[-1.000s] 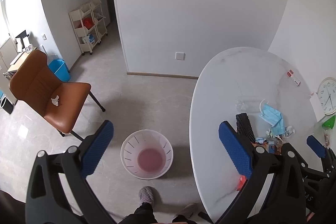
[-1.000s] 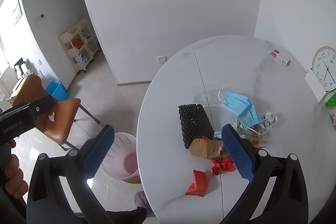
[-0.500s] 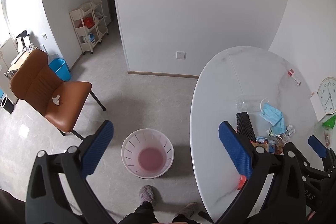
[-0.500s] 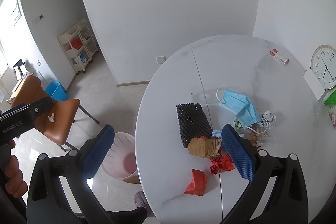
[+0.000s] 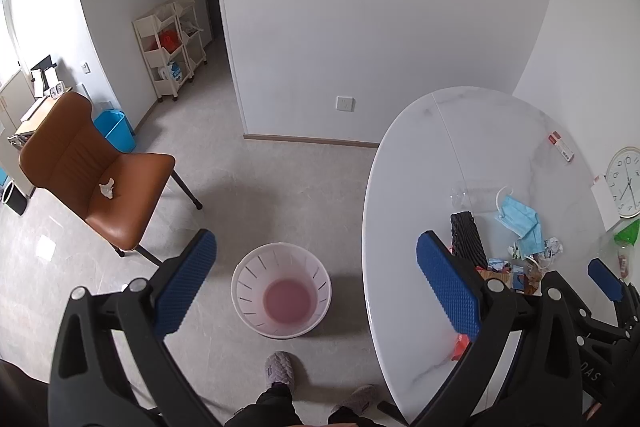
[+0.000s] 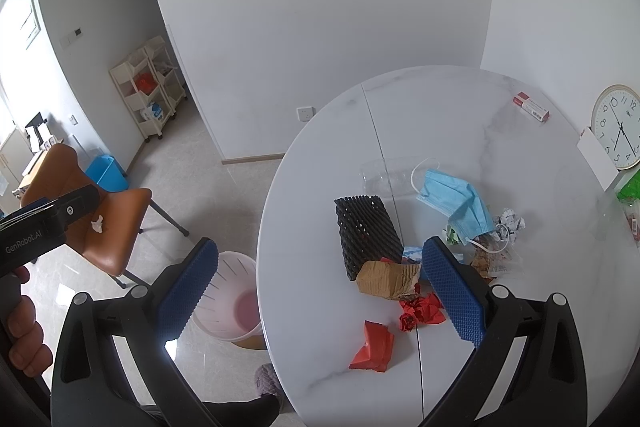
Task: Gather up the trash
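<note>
Crumpled red paper point(image 6: 422, 310), seemingly foil, beside ribbed black mesh sleeve point(image 6: 366, 233).

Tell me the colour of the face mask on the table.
Light blue face mask, white ear loops; clearest in the right wrist view.

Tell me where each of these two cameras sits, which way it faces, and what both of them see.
Left wrist: on the left gripper, jaws open, looking down at the white slotted bin on the floor; slippered feet show.
Right wrist: on the right gripper, jaws open, facing the white marble table; a hand holds the left gripper.
Shared: bin, brown chair, black foam mesh sleeve, blue face mask.
</note>
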Demonstrator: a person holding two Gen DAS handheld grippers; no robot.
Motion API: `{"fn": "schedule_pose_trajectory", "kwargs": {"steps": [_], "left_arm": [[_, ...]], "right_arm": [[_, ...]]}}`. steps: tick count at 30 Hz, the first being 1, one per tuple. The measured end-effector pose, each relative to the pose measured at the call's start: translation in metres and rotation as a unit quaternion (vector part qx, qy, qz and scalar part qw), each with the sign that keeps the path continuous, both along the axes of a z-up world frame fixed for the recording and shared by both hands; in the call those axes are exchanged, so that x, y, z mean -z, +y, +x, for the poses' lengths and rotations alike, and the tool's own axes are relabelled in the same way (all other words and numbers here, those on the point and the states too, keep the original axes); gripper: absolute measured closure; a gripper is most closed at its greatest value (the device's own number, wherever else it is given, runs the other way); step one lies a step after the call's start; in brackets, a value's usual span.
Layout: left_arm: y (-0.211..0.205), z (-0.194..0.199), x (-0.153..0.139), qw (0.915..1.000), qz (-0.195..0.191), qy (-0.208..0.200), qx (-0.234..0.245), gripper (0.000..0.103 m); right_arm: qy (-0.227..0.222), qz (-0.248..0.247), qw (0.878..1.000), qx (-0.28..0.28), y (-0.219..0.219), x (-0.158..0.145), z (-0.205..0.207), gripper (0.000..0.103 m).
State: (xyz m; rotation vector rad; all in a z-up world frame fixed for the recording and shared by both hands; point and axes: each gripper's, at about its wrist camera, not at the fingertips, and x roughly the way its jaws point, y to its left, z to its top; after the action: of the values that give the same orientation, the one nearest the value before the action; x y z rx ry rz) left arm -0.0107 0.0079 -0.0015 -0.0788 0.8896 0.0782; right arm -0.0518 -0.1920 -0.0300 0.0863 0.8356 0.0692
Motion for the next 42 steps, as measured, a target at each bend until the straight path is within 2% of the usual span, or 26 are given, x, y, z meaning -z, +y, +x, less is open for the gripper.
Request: {"fn": "schedule_pose_trajectory", "kwargs": {"steps": [42], "left_arm": [[0.003, -0.0037, 0.0035, 1.0, -0.002, 0.004, -0.001, 0.007]], "right_arm": [[0.001, 0.002, 1.0, 0.004, -0.0042, 0.0021, -0.0016, 0.002]]}}
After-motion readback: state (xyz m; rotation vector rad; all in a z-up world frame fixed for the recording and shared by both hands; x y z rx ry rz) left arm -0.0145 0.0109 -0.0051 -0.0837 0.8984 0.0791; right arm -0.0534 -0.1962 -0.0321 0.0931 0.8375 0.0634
